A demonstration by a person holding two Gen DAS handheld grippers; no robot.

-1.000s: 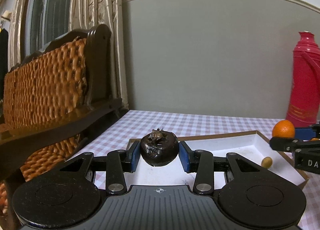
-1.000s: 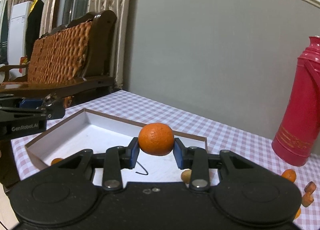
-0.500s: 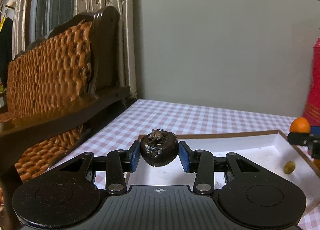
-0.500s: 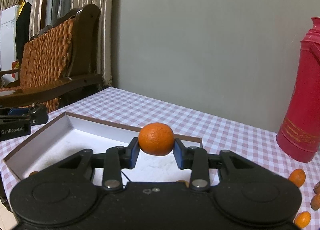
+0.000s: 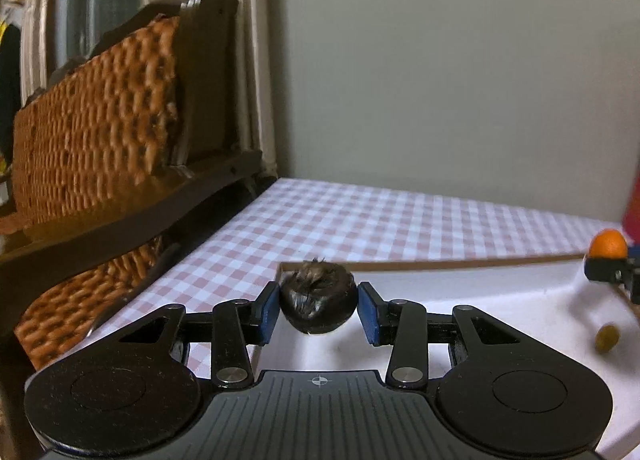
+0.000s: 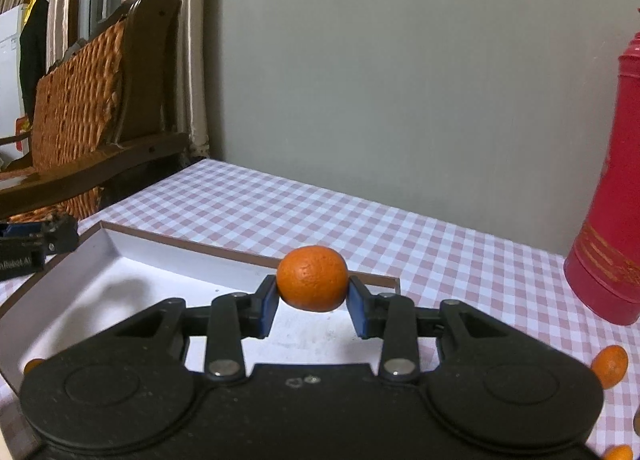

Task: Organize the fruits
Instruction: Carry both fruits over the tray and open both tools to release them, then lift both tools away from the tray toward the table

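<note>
Left wrist view: the left tool point(image 5: 318, 314) has a dark fruit point(image 5: 318, 306) between its blue pads, but its jaws have just been opening and a sliver of gap shows at the right pad, so the fruit looks released, not gripped. It sits over the near left corner of the white box point(image 5: 480, 292), whose floor lies just beyond and below. The fruit's skin is wrinkled and dull with a dry tuft on top; I judge it light, soft and easily bruised, best held gently across its round flanks, as the pads now flank it. In the right wrist view the right tool point(image 6: 312, 306) stands the same way: its jaws have just been opening, the orange point(image 6: 312, 282) sits between the pad tips, and they appear no longer to press on it. The orange looks firm, light and pebbled, not slippery but ready to roll; its widest girth is the place to hold. It is over the box's far right corner. Beyond lie the checked tabletop point(image 6: 360, 228), a red flask point(image 6: 612, 220) and a wicker chair point(image 6: 80, 100).
</note>
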